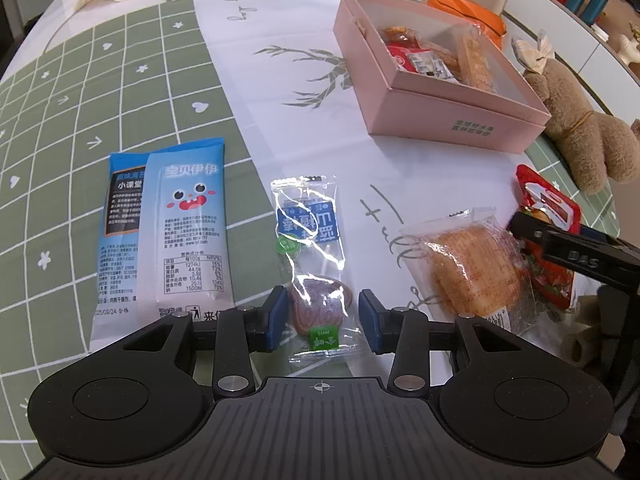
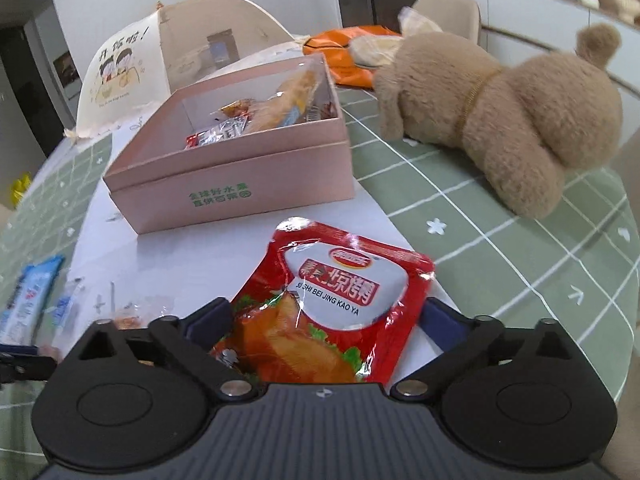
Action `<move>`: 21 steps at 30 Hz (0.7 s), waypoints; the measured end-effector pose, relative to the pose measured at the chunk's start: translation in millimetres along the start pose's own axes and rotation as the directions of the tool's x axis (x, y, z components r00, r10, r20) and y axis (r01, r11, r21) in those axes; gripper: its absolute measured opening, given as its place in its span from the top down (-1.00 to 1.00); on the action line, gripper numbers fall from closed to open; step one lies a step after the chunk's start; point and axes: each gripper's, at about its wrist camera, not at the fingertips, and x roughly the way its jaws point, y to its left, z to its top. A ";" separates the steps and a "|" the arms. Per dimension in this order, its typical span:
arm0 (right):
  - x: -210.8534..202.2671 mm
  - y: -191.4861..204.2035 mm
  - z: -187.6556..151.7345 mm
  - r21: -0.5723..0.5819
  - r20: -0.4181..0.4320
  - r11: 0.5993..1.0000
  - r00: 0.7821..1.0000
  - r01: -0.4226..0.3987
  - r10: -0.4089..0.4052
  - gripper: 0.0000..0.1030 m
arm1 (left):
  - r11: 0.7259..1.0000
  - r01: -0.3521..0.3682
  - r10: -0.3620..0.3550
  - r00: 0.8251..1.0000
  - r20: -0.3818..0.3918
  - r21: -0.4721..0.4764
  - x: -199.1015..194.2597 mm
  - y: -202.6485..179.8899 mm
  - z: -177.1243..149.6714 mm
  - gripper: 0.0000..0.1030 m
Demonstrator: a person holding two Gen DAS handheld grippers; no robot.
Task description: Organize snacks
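Partly done, judging by the spread. Already inside the pink box (image 1: 440,92): several wrapped snacks, among them a red-and-white pack and a long golden pastry, piled toward one end, with bare floor left at the other. Still out on the white runner (image 1: 280,120) and green checked cloth (image 1: 80,100): 4 items. Farthest from the box, a blue sachet (image 1: 180,232) lying flat across the seam of cloth and runner. Next to it, a clear lollipop packet (image 1: 312,264), its lower end lying between the blue pads of the left gripper (image 1: 324,316), jaws half spread with a gap on at least one side, so bracketing rather than pinching; no firm grip visible. Beside that, a clear-wrapped bun (image 1: 472,272), untouched. At the runner's edge, a red roast-duck pouch (image 2: 340,312) lying flat on the table between the widely parted, released jaws of the right gripper (image 2: 326,320), pads clear of the pouch on both sides. Nearby but no part of the job: a plush bear (image 2: 512,120). Remaining, by estimate: all 4 loose packets into the box.
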 end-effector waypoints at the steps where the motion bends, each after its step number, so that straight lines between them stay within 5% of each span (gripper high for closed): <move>1: 2.4 3.9 -0.1 -0.021 0.004 1.000 1.000 0.017 -0.017 -1.00 | 1.000 -0.001 0.001 1.000 0.001 0.002 0.0 -0.4 -0.1 0.15; 7: 11.3 11.9 10.4 -0.015 0.000 0.999 1.000 0.028 -0.028 -1.00 | 1.000 0.004 -0.004 1.000 0.010 0.004 -1.3 0.4 -2.1 0.15; 10: 12.3 15.0 12.5 -0.038 0.000 0.998 0.999 -0.051 0.051 -0.98 | 1.000 0.009 -0.009 1.000 0.008 0.004 -2.0 1.0 -2.8 0.15; 13: 8.2 24.6 13.7 -0.181 -0.003 0.979 0.996 -0.092 0.092 -0.56 | 1.000 0.011 -0.011 1.000 0.005 0.002 -2.5 1.0 -3.0 0.15; 15: 1.8 27.1 15.7 -0.235 -0.006 0.967 0.995 -0.101 0.103 -0.07 | 1.000 0.014 -0.013 1.000 0.006 -0.004 -2.6 1.4 -3.2 0.15; 21: -24.4 20.2 26.9 -0.325 0.029 0.944 0.997 -0.061 0.074 0.39 | 1.000 0.019 -0.019 1.000 0.007 -0.012 -2.5 2.5 -2.7 0.15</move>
